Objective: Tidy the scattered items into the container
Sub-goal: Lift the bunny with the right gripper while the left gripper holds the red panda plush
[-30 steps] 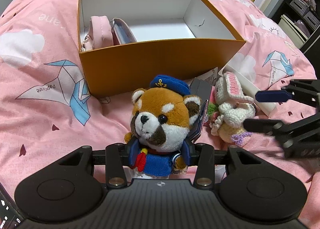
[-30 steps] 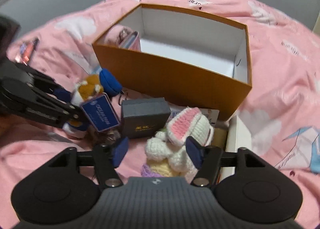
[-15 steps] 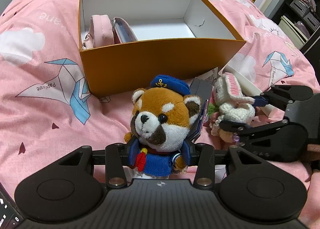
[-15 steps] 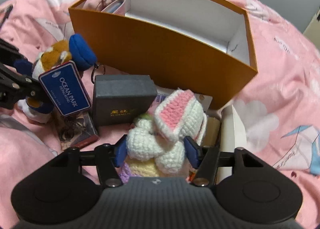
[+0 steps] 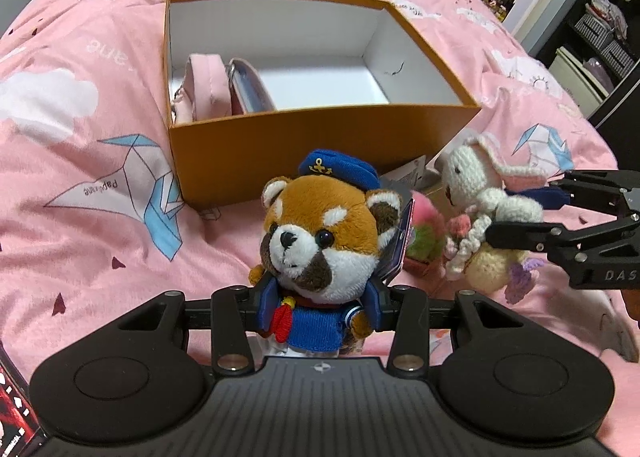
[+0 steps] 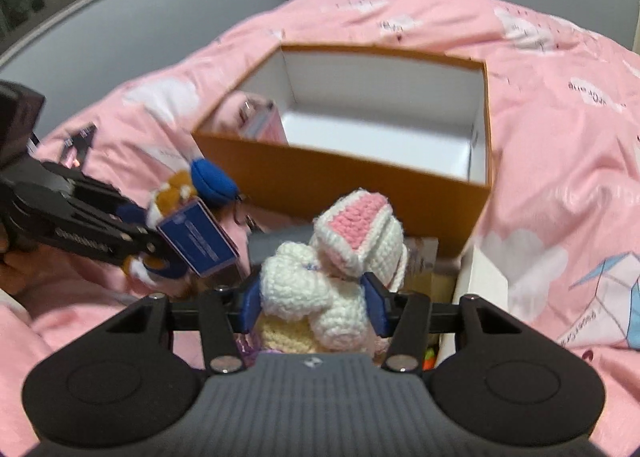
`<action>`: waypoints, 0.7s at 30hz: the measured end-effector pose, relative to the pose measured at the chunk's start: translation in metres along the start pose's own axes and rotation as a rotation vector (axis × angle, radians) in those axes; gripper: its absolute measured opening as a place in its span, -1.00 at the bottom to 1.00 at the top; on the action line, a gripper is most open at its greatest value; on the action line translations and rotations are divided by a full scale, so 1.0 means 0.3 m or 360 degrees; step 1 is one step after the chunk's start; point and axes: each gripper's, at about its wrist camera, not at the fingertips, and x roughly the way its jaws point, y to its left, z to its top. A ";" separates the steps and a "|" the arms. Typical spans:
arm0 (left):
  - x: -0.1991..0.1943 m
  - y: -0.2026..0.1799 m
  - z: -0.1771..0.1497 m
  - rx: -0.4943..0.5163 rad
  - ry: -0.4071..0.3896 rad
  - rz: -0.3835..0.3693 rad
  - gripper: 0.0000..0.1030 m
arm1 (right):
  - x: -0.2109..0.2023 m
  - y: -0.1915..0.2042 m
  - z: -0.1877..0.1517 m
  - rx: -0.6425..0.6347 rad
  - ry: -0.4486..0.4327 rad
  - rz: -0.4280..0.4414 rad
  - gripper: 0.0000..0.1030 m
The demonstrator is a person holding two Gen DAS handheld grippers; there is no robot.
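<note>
Closest to the left wrist camera, the left gripper (image 5: 318,311) has its blue pads clamped on the body of the red panda plush (image 5: 320,233), upright in its sailor cap. Off to its right, the right gripper (image 6: 314,307) is closing its jaws on the crochet bunny (image 6: 340,277), pads against the wool. Beyond both sits the orange box (image 5: 304,145) on the pink bedspread (image 5: 80,161), a pink pouch (image 5: 208,91) inside at the left end.
</note>
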 end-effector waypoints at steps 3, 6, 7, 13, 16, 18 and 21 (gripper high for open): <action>-0.025 -0.014 0.015 0.0006 -0.0031 -0.0031 -0.05 | -0.020 0.009 0.014 -0.0003 -0.0058 0.0033 0.06; -0.058 -0.030 0.035 0.0017 -0.0074 -0.0081 -0.05 | -0.034 0.020 0.041 -0.0023 -0.0119 0.0052 0.05; -0.068 -0.036 0.043 0.0027 -0.0091 -0.0091 -0.05 | -0.044 0.019 0.049 -0.0029 -0.0142 0.0059 0.04; -0.118 -0.068 0.119 0.0045 -0.0209 -0.0142 -0.05 | -0.095 0.015 0.106 -0.0085 -0.0284 0.0063 0.02; -0.135 -0.082 0.161 0.0062 -0.0276 -0.0164 -0.05 | -0.112 0.007 0.133 -0.0111 -0.0348 0.0051 0.02; -0.144 -0.088 0.198 0.0073 -0.0317 -0.0179 -0.05 | -0.120 -0.003 0.156 -0.0121 -0.0392 0.0038 0.02; -0.155 -0.087 0.254 0.0077 -0.0373 -0.0191 -0.05 | -0.130 -0.027 0.191 -0.0121 -0.0466 0.0023 0.02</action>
